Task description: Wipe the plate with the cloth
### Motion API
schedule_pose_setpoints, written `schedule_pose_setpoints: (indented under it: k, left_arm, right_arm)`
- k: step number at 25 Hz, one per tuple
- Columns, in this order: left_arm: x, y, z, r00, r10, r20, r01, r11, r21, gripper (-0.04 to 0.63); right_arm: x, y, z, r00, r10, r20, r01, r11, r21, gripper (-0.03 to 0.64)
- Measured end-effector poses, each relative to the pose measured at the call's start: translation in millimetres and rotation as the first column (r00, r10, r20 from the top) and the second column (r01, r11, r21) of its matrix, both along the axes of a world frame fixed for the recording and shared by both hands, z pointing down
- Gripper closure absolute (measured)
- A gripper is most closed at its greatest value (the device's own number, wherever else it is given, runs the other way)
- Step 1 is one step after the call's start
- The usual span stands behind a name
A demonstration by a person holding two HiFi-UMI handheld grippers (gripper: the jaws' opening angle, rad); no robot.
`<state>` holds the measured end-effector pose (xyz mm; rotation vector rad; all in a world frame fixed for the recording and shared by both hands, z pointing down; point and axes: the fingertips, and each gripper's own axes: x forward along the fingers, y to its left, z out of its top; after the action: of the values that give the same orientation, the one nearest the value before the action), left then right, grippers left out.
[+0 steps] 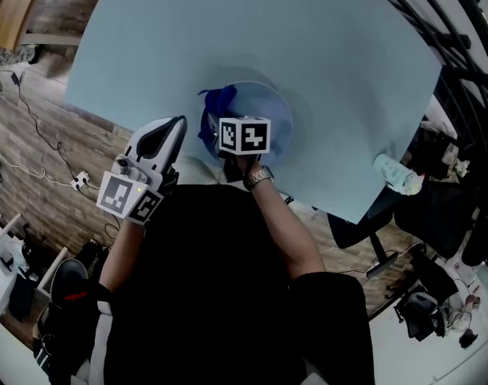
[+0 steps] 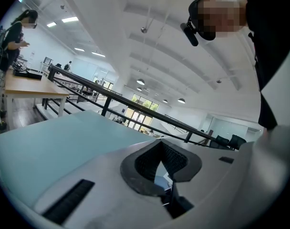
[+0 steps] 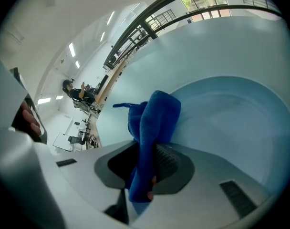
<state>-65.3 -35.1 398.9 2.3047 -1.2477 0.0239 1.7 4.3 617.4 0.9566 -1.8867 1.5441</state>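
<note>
A round pale blue plate (image 1: 274, 107) sits on the light blue table (image 1: 324, 38) near its front edge. My right gripper (image 1: 237, 131) hovers over the plate's near left part, shut on a dark blue cloth (image 1: 217, 103). In the right gripper view the cloth (image 3: 154, 116) bunches up out of the right gripper (image 3: 150, 154) against the plate's inner wall (image 3: 231, 113). My left gripper (image 1: 178, 123) is off the plate to the left, over the table's front edge, shut and holding nothing. Seen in its own view, the left gripper (image 2: 161, 144) points across the table, with no plate in sight.
A rolled pale cloth (image 1: 397, 175) lies at the table's right edge. Cables and a power strip (image 1: 79, 181) lie on the wooden floor to the left. Black railings (image 1: 461, 30) run past the table's far right. A person (image 2: 9, 37) stands at a distant desk.
</note>
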Motion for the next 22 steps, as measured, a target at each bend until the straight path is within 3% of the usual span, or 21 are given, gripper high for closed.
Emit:
schedule_pose_setpoints:
  k: [4,13,22]
  left_arm:
    - [1.5,6.7,-2.7,1.0,-0.004,0.002,0.004,1.0,0.006,0.595]
    - [16.2,23.4,-6.0,1.0,0.017,-0.011,-0.017,1.0,0.026,0.595]
    - [34.7,42.9,-9.6,0.998,0.056,-0.024,-0.055,0.997,0.047,0.594]
  right_arm:
    - [-10.6,6.4,-11.2,0.995,0.003,0.099,-0.003,1.0,0.008,0.537]
    - [-15.3,20.5,-45.5,0.973,-0.039,0.226,0.014,0.994,0.109,0.537]
    - [41.9,38.3,-45.8,0.996,-0.016,0.088,0.002,0.986,0.164,0.537]
